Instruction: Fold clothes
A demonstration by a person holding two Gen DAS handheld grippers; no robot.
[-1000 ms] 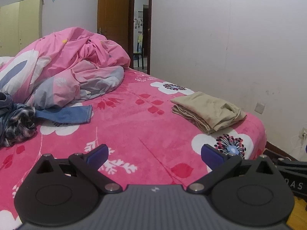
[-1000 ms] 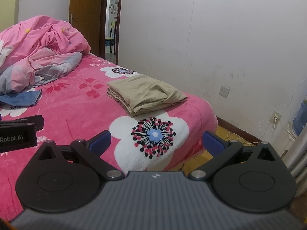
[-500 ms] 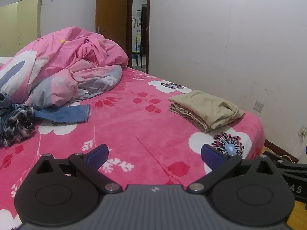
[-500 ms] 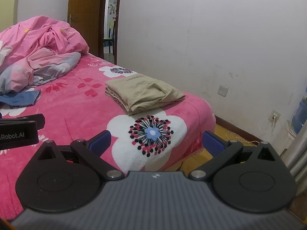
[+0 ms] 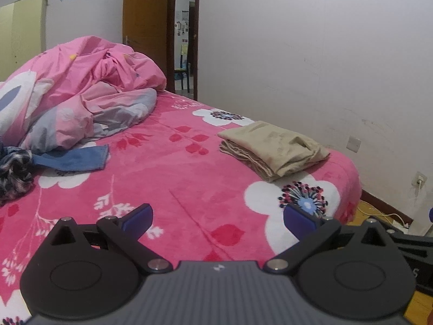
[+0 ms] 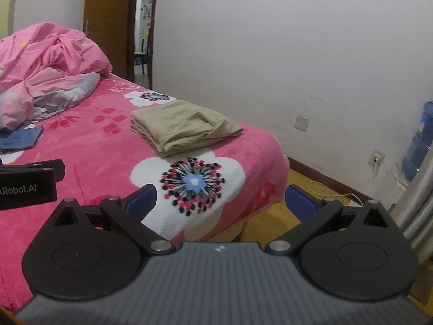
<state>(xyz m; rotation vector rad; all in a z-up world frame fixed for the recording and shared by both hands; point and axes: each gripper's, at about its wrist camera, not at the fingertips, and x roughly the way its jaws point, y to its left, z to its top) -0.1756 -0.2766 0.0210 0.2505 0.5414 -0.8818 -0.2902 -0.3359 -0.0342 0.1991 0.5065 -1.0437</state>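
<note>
A folded beige garment lies near the right corner of the bed, on the pink floral blanket. A blue denim piece and a dark plaid garment lie crumpled at the left. My left gripper hovers open above the blanket, well short of the beige garment, with nothing between its fingers. My right gripper is open too, over the bed's near right corner and empty. The left gripper's body shows at the left edge of the right wrist view.
A rumpled pink duvet is heaped at the far left of the bed. A white wall runs along the right, with a brown door behind. Wooden floor, a wall socket with cable and a blue water bottle are at the right.
Both grippers have drawn back slightly and drifted right, so the bed and the beige garment sit a little further left and lower in view. The jaws stay open.
</note>
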